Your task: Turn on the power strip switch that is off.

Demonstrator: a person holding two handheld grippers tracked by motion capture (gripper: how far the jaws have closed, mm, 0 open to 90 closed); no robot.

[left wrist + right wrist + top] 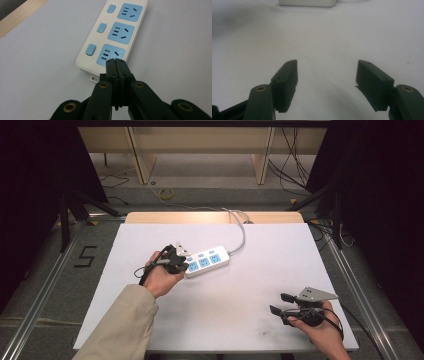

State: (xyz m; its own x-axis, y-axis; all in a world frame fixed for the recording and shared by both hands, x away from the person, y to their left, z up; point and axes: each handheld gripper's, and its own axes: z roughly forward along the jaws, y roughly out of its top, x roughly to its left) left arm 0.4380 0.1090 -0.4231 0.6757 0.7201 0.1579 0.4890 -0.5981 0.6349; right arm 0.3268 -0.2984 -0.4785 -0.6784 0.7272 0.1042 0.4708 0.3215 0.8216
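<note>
Strip [207, 261] sits mid-table on the white sheet [225, 315], long axis running diagonally from near-left to far-right in the high view, cord [242, 232] leaving its far end toward the back edge. White glossy plastic body, rounded corners, three pale-blue socket faces, each with a blue rocker switch [90, 49] beside it. Sheet is matte and smooth, with a few dark smudges near the front edge.

Left gripper [176, 258] is right at the strip's near end, jaws fully closed on nothing, tips over the nearest socket [110, 55] and close beside the nearest switch; contact can't be told. Looks like a closed-jaw poke at that switch, which lies slightly left of the tips in the left gripper view.

Right gripper [284, 304] is well apart, near the front-right corner, jaws wide open and empty, pointed roughly toward the strip. Left is clearly the nearer hand.
</note>
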